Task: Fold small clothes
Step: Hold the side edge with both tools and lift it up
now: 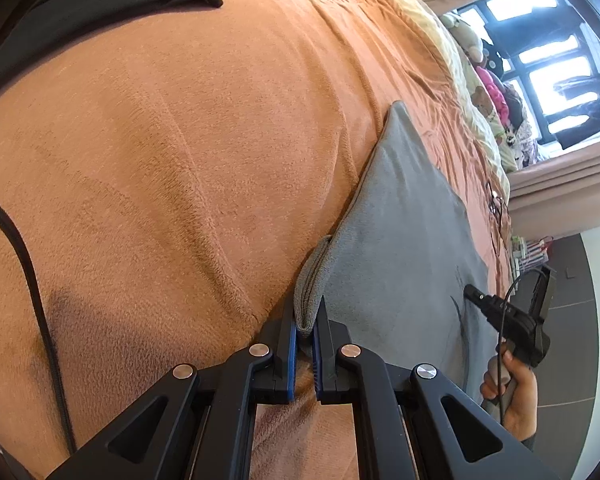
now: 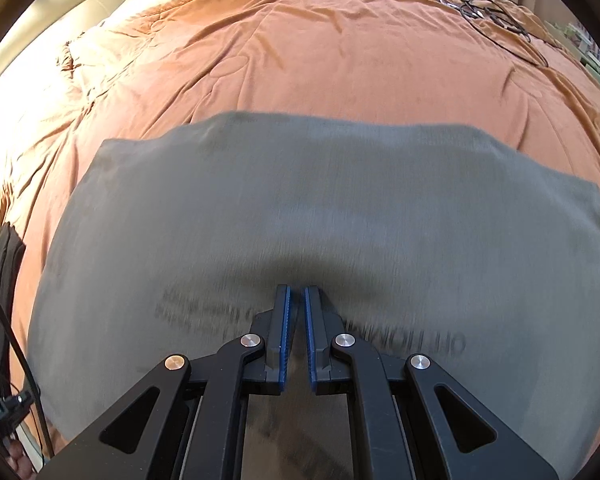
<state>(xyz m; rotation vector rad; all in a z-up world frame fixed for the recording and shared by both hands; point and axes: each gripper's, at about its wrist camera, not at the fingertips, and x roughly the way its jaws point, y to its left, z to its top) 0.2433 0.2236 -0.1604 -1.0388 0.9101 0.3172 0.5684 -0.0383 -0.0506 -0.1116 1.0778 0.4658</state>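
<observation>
A grey garment (image 1: 400,220) (image 2: 300,208) lies spread flat on the orange blanket (image 1: 180,140) (image 2: 300,48), with faint dark lettering near its close edge. My left gripper (image 1: 306,305) is shut on a doubled-over edge of this garment, and the fold sticks up between the blue pads. My right gripper (image 2: 296,292) is shut and sits low over the middle of the grey cloth, which is blurred by motion; nothing shows between its fingers. In the left wrist view the right gripper (image 1: 471,293) points down at the garment, held by a person's hand (image 1: 516,396).
A black garment (image 1: 100,0) (image 2: 4,264) lies at the bed's side. A black cable (image 1: 28,260) crosses the blanket near my left gripper. Thin cords (image 2: 484,8) lie at the far right of the bed. Stuffed toys (image 1: 484,76) line the far edge by the window.
</observation>
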